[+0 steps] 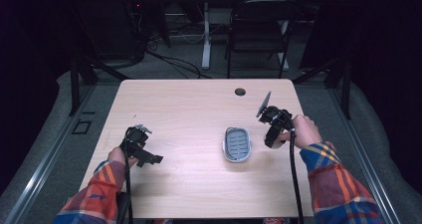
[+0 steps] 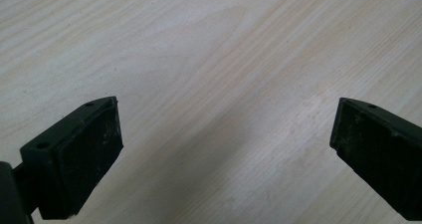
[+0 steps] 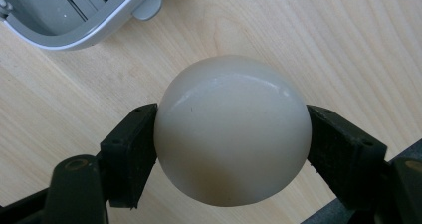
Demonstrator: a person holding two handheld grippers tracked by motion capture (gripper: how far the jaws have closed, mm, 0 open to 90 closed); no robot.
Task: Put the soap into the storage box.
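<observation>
a smooth white soap bar (image 3: 232,129) sits clamped between the two black jaws of the right gripper (image 3: 232,134), one pad pressed to each side of it. it hangs just above the wooden table (image 3: 348,45), close beside the grey soap dish (image 3: 64,15) — the dish's slotted floor and small tab are in sight. in the high view the right gripper (image 1: 274,129) is just right of the soap dish (image 1: 237,144), while the left gripper (image 1: 137,147) rests well to the dish's left, its jaws wide apart over bare table (image 2: 224,59).
</observation>
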